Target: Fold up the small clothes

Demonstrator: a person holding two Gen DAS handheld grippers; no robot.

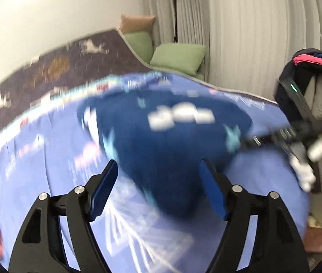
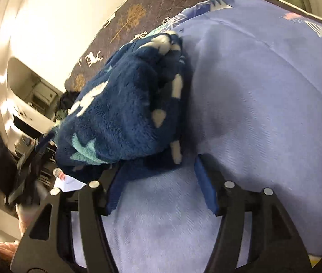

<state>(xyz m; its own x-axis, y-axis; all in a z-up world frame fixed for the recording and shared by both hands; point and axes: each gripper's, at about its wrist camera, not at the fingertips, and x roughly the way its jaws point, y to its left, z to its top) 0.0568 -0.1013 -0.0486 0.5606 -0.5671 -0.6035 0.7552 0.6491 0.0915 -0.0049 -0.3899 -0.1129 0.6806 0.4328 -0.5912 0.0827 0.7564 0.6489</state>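
Left wrist view: left gripper jaws apart over a navy fleece garment on a blue bedsheet; right gripper at three o'clock, jaws apart.

Navy white-patterned fleece garment on lavender sheet.

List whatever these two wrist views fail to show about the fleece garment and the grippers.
- Navy fleece garment: bunched, so its type and fold state are unreadable; the left wrist view smears it with motion blur.
- Left gripper: jaws apart; blur hides whether the right pad touches fleece.
- Right gripper: jaws apart; the fleece overlaps its left pad's tip, contact unclear.
- Clothes pile: cut off by the lens edge in the left wrist view.
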